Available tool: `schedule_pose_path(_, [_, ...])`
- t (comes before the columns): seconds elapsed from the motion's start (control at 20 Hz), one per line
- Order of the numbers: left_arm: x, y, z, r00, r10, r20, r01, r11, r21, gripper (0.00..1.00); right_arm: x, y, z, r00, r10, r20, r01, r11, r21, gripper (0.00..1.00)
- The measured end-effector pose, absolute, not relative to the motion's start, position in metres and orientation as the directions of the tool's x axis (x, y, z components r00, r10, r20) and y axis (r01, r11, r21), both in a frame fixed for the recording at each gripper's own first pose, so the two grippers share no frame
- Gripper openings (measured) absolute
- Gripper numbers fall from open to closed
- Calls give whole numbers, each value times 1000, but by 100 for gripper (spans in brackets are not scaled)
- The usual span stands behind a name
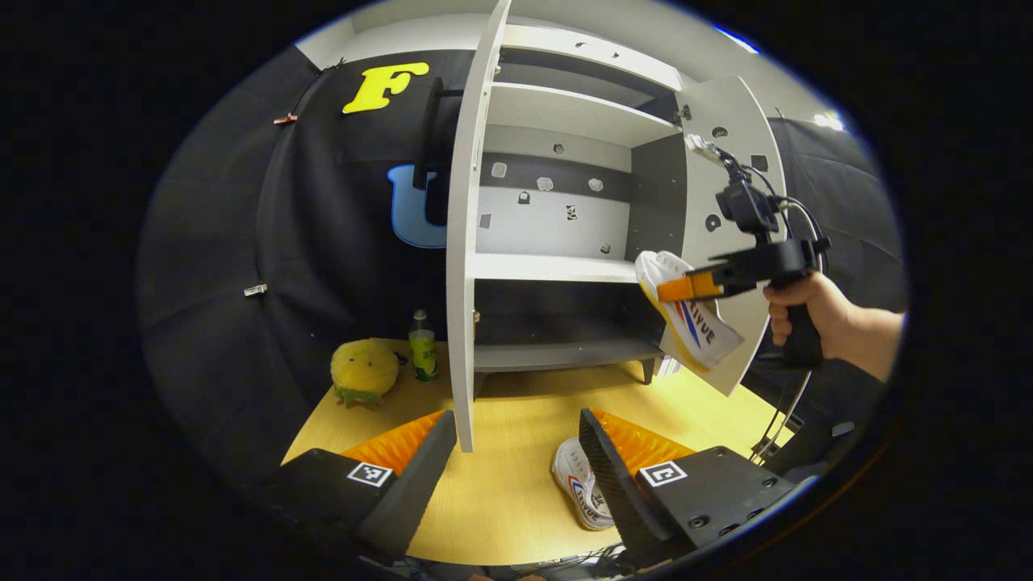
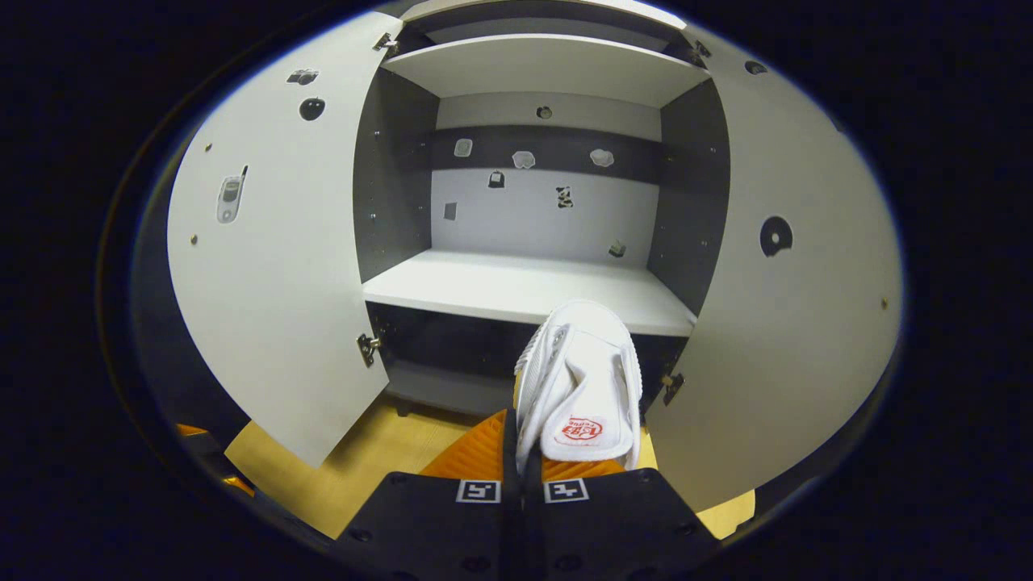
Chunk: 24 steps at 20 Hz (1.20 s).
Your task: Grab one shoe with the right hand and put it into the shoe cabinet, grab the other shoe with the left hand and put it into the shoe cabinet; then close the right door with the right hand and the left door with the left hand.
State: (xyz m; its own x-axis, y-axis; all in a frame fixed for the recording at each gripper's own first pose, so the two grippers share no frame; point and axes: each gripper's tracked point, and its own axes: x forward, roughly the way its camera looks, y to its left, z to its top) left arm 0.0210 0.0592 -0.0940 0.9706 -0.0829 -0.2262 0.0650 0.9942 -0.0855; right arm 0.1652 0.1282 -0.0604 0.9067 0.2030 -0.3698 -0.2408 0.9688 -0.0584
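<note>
The first shoe (image 2: 579,387), white w/ a red mark on the tongue, was pinched in the right gripper (image 2: 521,464), fingers pressed together on it, held up in front of the shoe cabinet (image 2: 524,286) approx level w/ the middle shelf, toe toward the opening, not yet inside. In the left gripper view the same shoe (image 1: 686,311) hung from that gripper (image 1: 686,286), w/ a hand (image 1: 807,311) on its grip beside the right door (image 1: 730,210). The second shoe (image 1: 583,484) lay on the wooden table (image 1: 516,452) just beside one finger of the left gripper (image 1: 516,460), whose fingers were spread wide, holding nothing. Both doors stood open; left door (image 1: 466,242) edge-on in that view. So, by my read: shoe 1 picked, placing in progress; shoe 2 untouched; both doors left to close. Off to the side, a yellow plush toy (image 1: 365,369) & a small bottle (image 1: 422,349) sat near the cabinet foot.
</note>
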Motion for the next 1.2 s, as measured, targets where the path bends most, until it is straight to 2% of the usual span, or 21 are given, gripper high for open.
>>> schedule_pose_path(0.2, [24,65,-86,974,-65,-219,50,996,-70,95,216,137,-24,919,221,-327,-255,965,-66,5])
schedule_pose_path(0.35, [32,73,-81,977,-6,-214,-4,999,-46,95,259,143,-3,920,238,-311,-274,958,-78,5])
schedule_pose_path(0.55, [41,74,-66,979,62,-195,-82,992,-100,95,315,150,14,920,251,-302,-293,951,-102,5])
schedule_pose_path(0.9, [60,81,-53,966,170,-194,-204,964,-170,95,405,163,-1,891,264,-369,-331,935,-130,5])
schedule_pose_path(1.2, [62,88,-53,951,236,-201,-257,963,-85,95,450,168,-30,849,257,-462,-336,937,-97,5])
